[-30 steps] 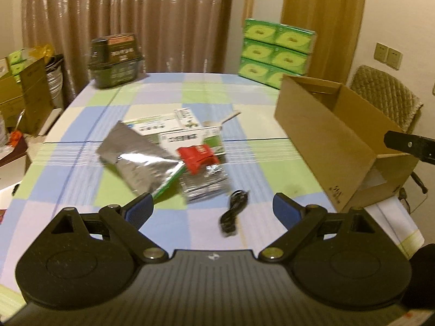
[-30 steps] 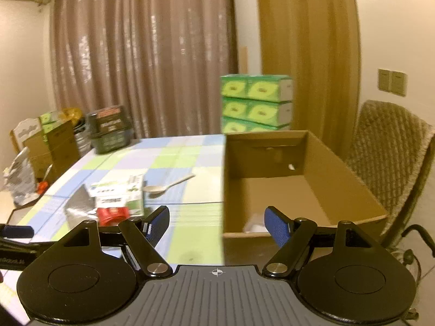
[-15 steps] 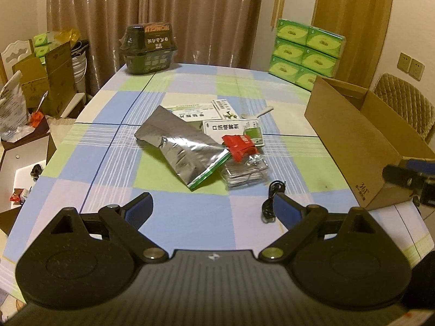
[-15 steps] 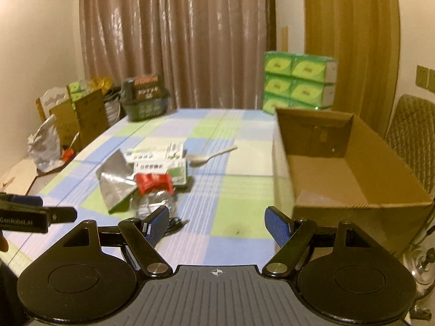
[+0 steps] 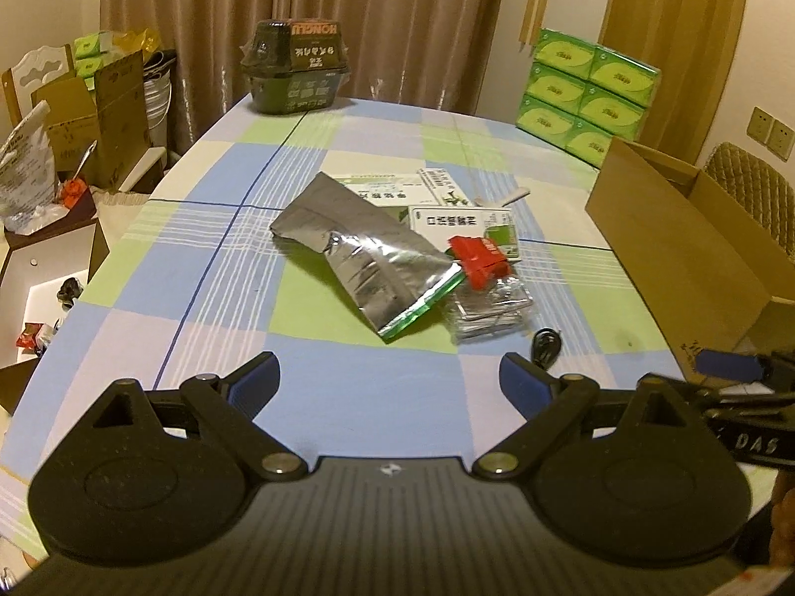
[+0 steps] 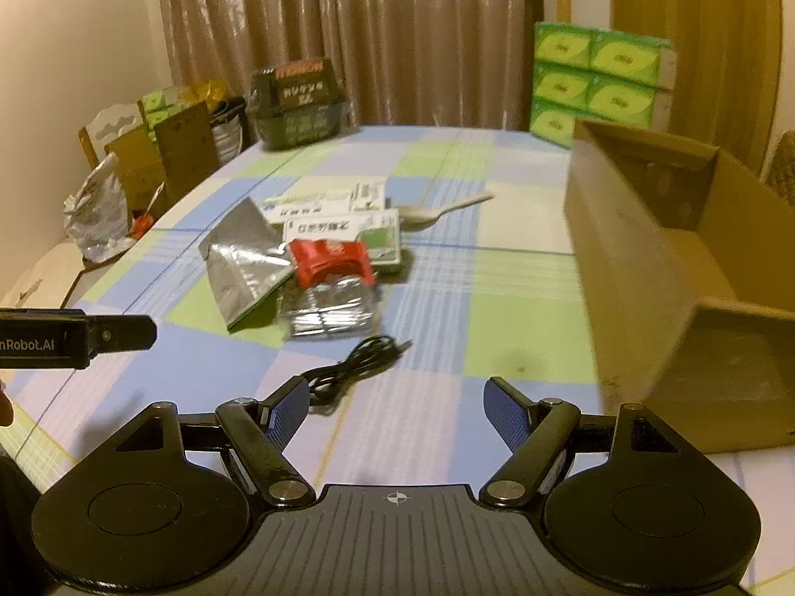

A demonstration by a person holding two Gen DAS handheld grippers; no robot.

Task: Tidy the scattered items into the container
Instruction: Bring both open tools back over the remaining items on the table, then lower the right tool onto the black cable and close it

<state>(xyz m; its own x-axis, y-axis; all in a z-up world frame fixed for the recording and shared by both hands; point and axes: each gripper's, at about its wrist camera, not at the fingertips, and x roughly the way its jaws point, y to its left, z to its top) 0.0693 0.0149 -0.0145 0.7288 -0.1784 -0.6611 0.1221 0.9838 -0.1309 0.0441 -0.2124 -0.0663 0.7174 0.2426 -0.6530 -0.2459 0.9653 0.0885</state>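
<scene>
Two hand-held grippers hover over a checked tabletop (image 5: 348, 377) where a small heap of clutter waits to go into the open cardboard box (image 6: 656, 268) at the right. The left gripper (image 5: 387, 377) and the right gripper (image 6: 392, 402) both hold their blue-padded fingers (image 6: 285, 409) spread wide, with nothing between them.

The heap sits mid-table, well apart from the box: a silver foil pouch (image 5: 362, 263) lying across two flat medicine cartons (image 5: 464, 221), a red packet (image 6: 330, 258) on a clear crinkly bag (image 6: 330, 310), a pale spoon (image 6: 437, 211) behind, and a black cable (image 6: 355, 365) nearest the right gripper.

Everything looks light. The foil pouch is likely limp and slick, best pinched at its sealed edge. The cartons seem stiff enough to take across their narrow sides. The cable should be floppy, so the bundled middle is the safest hold.
</scene>
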